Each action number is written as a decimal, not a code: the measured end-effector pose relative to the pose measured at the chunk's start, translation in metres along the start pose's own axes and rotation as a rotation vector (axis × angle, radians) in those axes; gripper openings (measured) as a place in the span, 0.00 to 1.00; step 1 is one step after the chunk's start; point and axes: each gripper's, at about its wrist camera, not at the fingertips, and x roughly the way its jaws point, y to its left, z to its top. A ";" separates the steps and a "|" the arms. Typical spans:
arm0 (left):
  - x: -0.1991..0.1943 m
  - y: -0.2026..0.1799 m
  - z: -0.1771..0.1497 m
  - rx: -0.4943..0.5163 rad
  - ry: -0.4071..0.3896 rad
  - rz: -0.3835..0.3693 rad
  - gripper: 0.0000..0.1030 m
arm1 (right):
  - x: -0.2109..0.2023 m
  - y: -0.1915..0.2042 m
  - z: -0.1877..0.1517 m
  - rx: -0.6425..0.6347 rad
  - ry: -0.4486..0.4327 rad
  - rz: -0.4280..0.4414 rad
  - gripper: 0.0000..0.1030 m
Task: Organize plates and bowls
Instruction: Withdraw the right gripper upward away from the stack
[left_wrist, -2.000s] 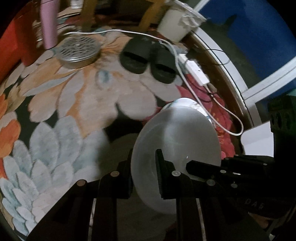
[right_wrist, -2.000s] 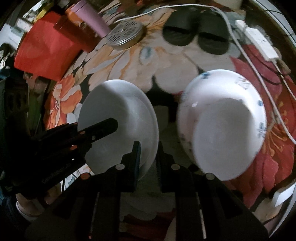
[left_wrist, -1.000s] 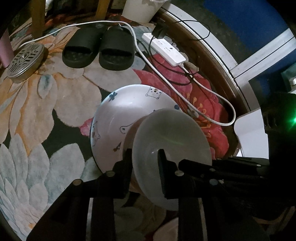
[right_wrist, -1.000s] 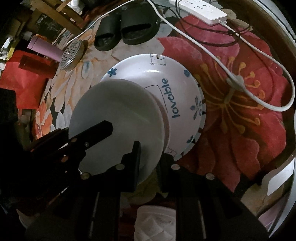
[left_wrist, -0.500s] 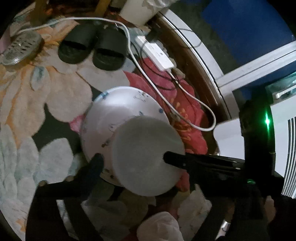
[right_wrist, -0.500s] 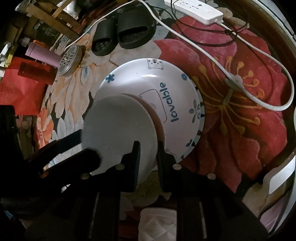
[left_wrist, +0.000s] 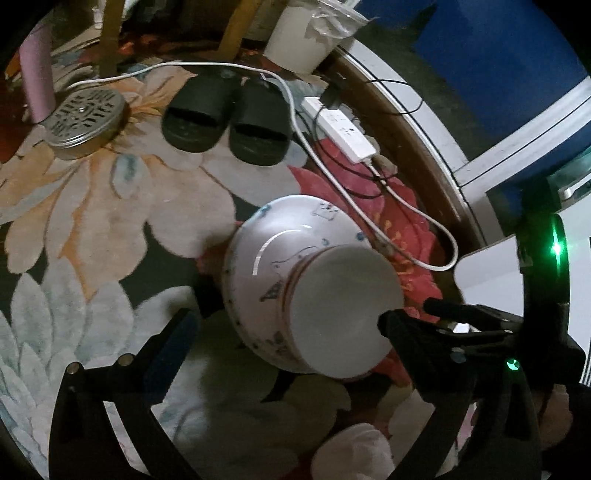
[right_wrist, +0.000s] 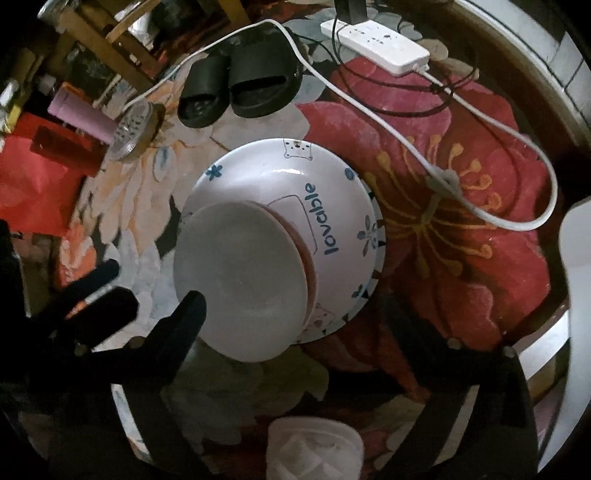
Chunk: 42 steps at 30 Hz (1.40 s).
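Plate rests atop the upturned bowl on the rug; both grippers gape wide, holding nothing.

My fingers are black. The small bowl before them is plain white with a thin pinkish-brown band at its edge; the large bowl under it is white with blue flowers, outline cartoon figures and the blue word "lovable". The rug shows red, peach and pale blue-grey blooms on black. Farther off lie black slippers, a white power strip and a pink bottle.
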 end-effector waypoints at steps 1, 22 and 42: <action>-0.001 0.003 -0.001 -0.002 -0.003 0.010 0.99 | 0.001 0.001 0.000 -0.004 -0.004 -0.010 0.97; -0.023 0.045 -0.021 -0.092 -0.054 0.069 0.99 | -0.001 0.046 -0.009 -0.054 -0.072 -0.077 0.97; -0.049 0.087 -0.042 -0.203 -0.044 0.219 0.99 | 0.000 0.090 -0.022 -0.121 -0.114 -0.085 0.96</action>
